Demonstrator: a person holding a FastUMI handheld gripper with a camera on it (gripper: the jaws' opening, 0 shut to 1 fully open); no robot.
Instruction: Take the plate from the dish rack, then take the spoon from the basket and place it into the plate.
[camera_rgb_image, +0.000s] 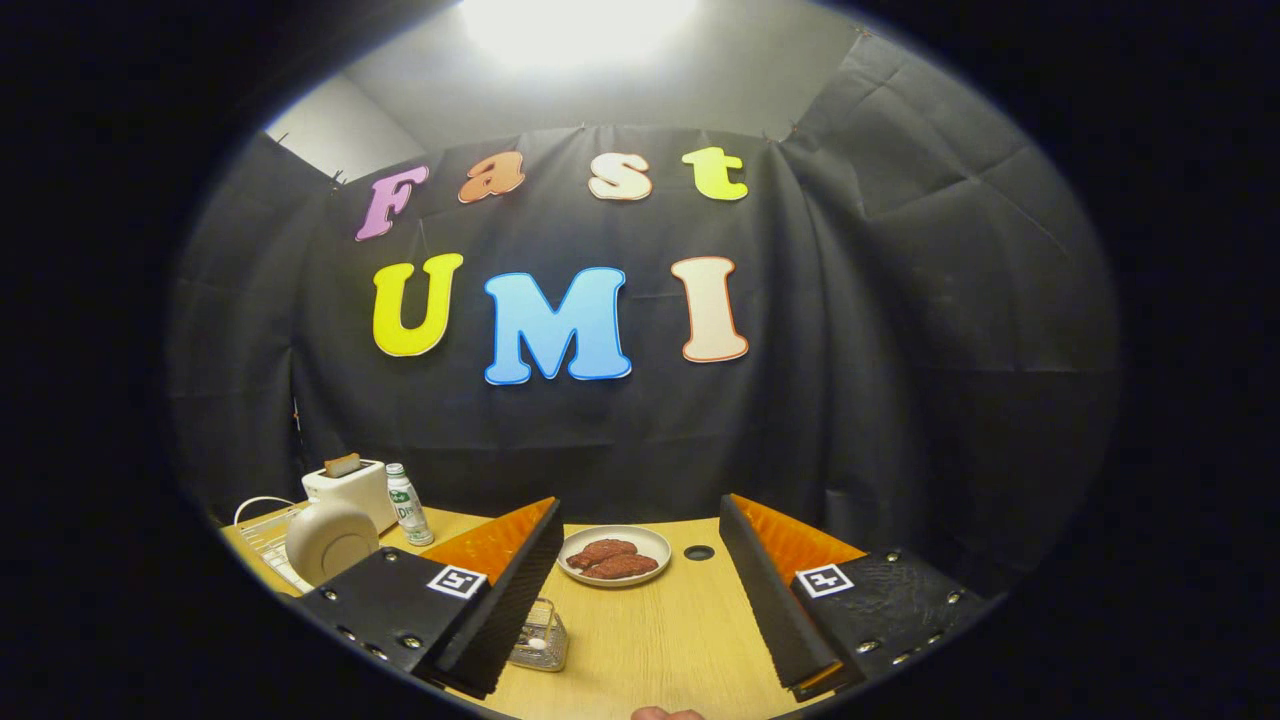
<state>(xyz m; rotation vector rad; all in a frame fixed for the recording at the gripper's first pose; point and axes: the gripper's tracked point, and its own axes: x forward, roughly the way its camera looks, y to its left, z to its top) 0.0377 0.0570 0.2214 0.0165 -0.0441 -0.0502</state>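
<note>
The gripper (640, 580) hangs wide open, empty, above the counter (650, 640); a plate (614, 555) (holding reddish-brown food) sits near its far edge.

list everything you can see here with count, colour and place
round white plate holding reddish-brown food: 1, white, on the table just beyond the tong fingers
light wooden table: 1, tan, under everything
small clear basket: 1, transparent, by the left finger, something pale inside
dark round hole: 1, black, in the table beside the plate
white toaster with toast: 1, white, far left
clear plastic bottle: 1, clear with green label, beside the toaster
round white plate in a rack: 1, cream, standing upright before the toaster
tongs: 1, fingers wide open, holding nothing
</note>
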